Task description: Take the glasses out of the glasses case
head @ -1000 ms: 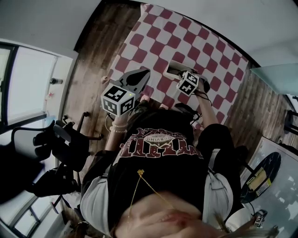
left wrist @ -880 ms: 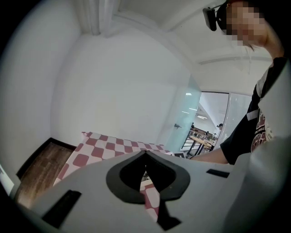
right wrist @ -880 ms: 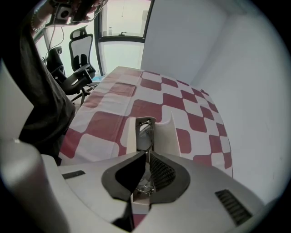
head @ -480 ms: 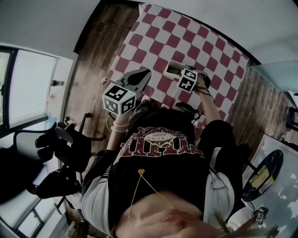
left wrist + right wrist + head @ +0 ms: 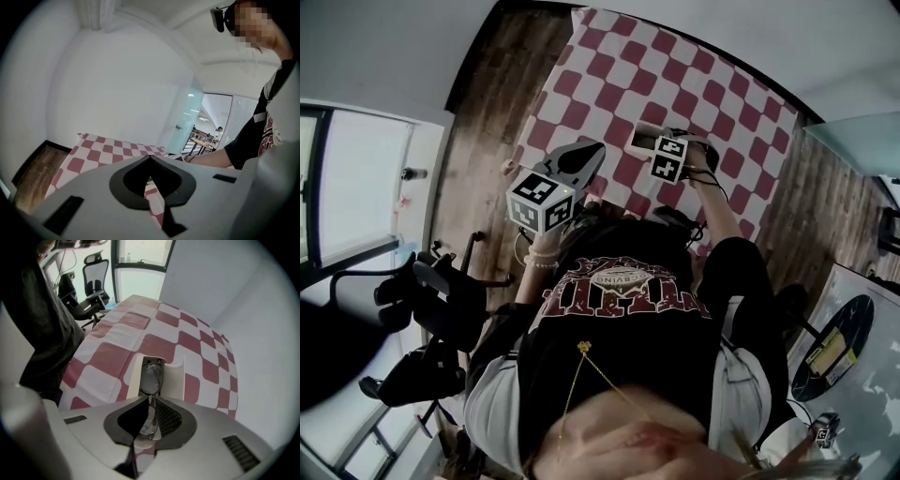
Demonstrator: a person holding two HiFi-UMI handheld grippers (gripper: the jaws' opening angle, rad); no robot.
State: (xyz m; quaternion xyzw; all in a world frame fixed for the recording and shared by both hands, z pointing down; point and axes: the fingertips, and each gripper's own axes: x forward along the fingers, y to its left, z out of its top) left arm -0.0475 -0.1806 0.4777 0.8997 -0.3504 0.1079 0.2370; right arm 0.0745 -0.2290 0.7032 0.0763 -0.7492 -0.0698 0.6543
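The glasses (image 5: 151,377) have a thin dark frame and clear, rounded lenses. They sit lengthwise in the glasses case (image 5: 172,376), which lies open on the worktop (image 5: 675,84), near the edge closest to the person. The case is pale: a cream strip runs down one long side and a white panel down the other. One lens rests over the inside of the case, just past the tips of the right claw (image 5: 151,400). The other lens shows through the dark hollow behind those tips. The right claw is closed on the frame near the middle, where the two lenses join, with its ribbed pads pressed against the thin frame from both sides. Whether the glasses have lifted clear of the case cannot be told.

The left claw (image 5: 149,158) is held in the air over the near corner of the worktop, well apart from the case. Its tips meet and nothing sits between them; only a sliver of the red-and-white checked cloth (image 5: 108,150) shows through the slit below. In the head view the case lies just beside the right gripper's marker cube (image 5: 668,157). Black office chairs (image 5: 91,269) stand beyond the far end of the worktop in the right gripper view.
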